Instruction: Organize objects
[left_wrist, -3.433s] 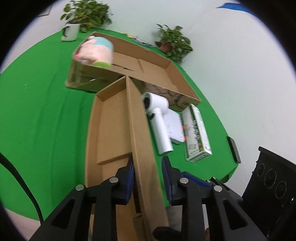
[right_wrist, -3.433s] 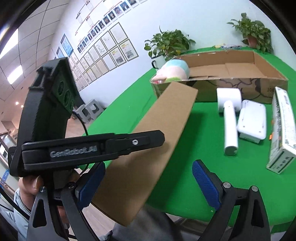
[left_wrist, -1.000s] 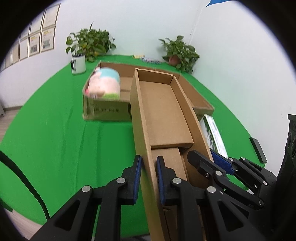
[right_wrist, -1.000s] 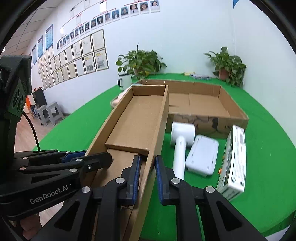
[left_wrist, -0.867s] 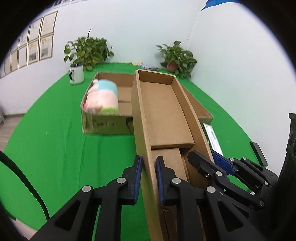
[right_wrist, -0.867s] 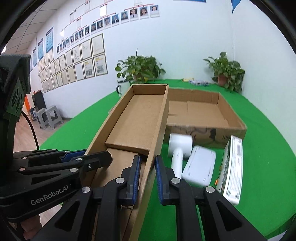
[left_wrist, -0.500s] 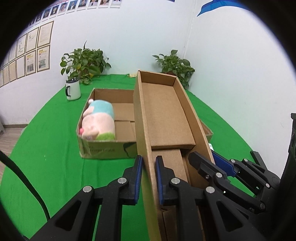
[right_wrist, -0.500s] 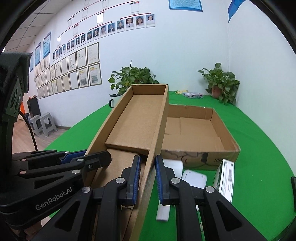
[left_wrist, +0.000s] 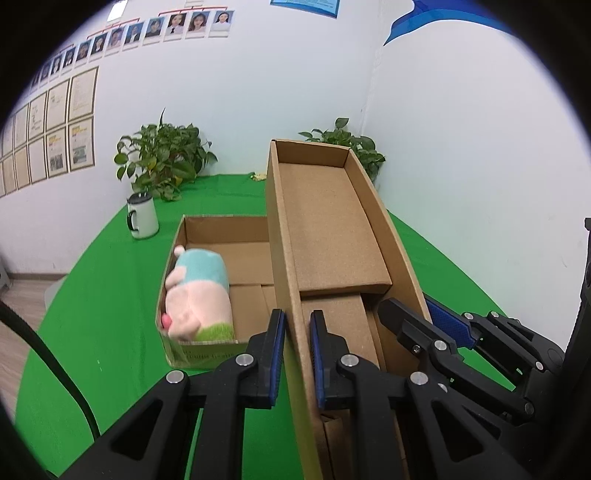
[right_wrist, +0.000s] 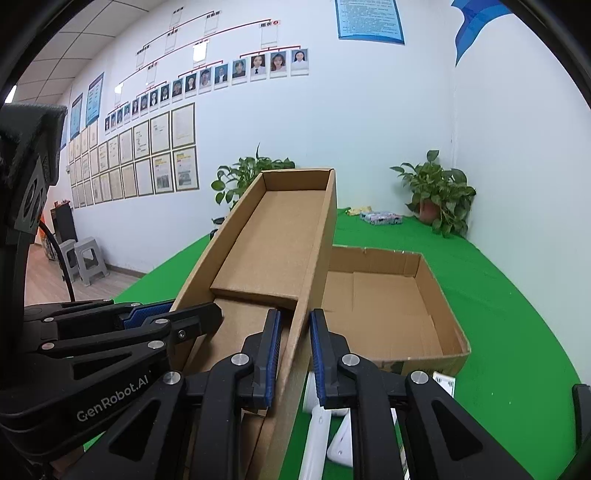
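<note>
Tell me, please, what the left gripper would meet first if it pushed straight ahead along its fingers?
The left gripper is already shut on the left wall of the narrow cardboard box, so it would only slide along that wall. Beyond lies the large open carton holding the plush toy; depth is uncertain.

Each wrist camera looks forward along its hand-held gripper, close behind the fingers, toward the far wall; both share the narrow box (left_wrist: 325, 236) (right_wrist: 280, 243) ahead.
</note>
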